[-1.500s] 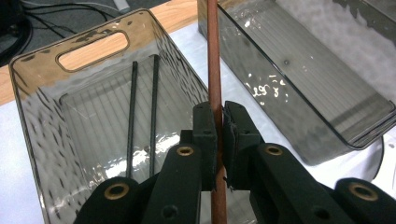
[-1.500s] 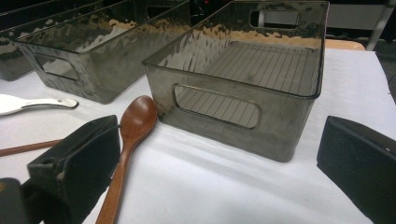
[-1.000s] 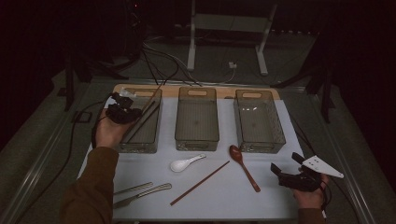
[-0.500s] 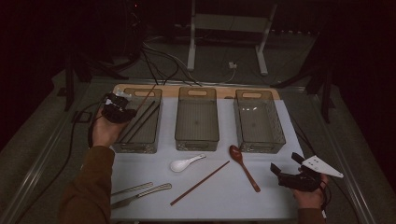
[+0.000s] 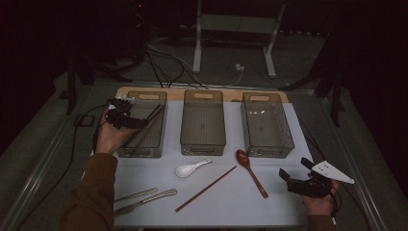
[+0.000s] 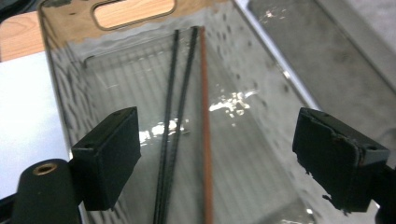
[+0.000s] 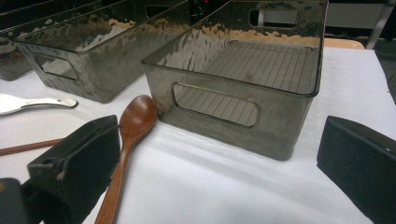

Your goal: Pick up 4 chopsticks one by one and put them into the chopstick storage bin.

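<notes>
My left gripper (image 5: 126, 118) hovers over the left bin (image 5: 142, 153). Its jaws have just been opening and now stand wide (image 6: 229, 149), gripping nothing. Below them in the bin lie two black chopsticks (image 6: 170, 140) and a reddish-brown chopstick (image 6: 205, 140), side by side along its length. My right gripper (image 5: 294, 169) rests near the table's front right, open (image 7: 219, 163) and empty. A wooden spoon (image 7: 133, 126) lies just beside its left jaw, in front of the right bin (image 7: 243, 140).
The middle bin (image 5: 203, 144) and the right bin (image 5: 267, 147) hold nothing. On the white mat lie a white spoon (image 5: 190, 168), a brown chopstick (image 5: 206, 189), the wooden spoon (image 5: 250, 171), and a fork and knife (image 5: 144, 197) at the front left.
The left hand has stayed over the left bin with only a slight shift. The right hand has not moved.
</notes>
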The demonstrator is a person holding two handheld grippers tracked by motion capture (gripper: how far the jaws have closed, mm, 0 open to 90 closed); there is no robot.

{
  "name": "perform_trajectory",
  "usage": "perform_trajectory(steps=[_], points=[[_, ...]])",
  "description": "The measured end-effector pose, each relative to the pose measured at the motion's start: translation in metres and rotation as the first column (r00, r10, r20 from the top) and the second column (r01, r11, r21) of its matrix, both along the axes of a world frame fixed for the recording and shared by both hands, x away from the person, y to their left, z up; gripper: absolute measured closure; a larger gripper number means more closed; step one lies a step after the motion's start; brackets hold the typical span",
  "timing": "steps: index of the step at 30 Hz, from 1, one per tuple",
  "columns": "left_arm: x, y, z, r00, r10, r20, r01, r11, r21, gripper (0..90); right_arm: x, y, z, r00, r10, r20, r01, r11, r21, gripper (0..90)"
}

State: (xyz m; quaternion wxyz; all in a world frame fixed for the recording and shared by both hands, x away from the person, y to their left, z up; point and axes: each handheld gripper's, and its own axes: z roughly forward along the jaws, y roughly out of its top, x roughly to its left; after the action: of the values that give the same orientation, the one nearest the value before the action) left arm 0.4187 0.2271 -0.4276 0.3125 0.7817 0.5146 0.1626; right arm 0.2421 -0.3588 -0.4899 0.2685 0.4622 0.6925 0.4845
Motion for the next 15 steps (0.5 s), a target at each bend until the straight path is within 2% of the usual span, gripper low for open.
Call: perform_trajectory(steps=[4, 10, 13, 15], points=[[-0.005, -0.004, 0.002, 0.9999, -0.011, 0.007, 0.011, 0.9999, -0.01, 12.8, 0.0, 0.0, 0.0, 1.0, -0.004, -0.003, 0.004, 1.0, 0.002, 0.0], [-0.016, -0.018, 0.005, 0.9994, -0.033, 0.013, 0.033, 0.9994, 0.009, 12.5, 0.0, 0.0, 0.0, 1.0, -0.002, -0.002, 0.002, 1.0, 0.001, 0.0], [-0.021, -0.025, 0.006, 0.9995, -0.024, 0.019, 0.024, 0.9996, 0.015, 11.9, 0.0, 0.0, 0.0, 1.0, -0.002, -0.001, 0.002, 1.0, 0.001, 0.0], [-0.025, -0.03, 0.008, 0.9992, -0.031, 0.026, 0.031, 0.9995, 0.004, 11.4, 0.0, 0.0, 0.0, 1.0, -0.003, -0.003, 0.003, 1.0, 0.002, 0.0]])
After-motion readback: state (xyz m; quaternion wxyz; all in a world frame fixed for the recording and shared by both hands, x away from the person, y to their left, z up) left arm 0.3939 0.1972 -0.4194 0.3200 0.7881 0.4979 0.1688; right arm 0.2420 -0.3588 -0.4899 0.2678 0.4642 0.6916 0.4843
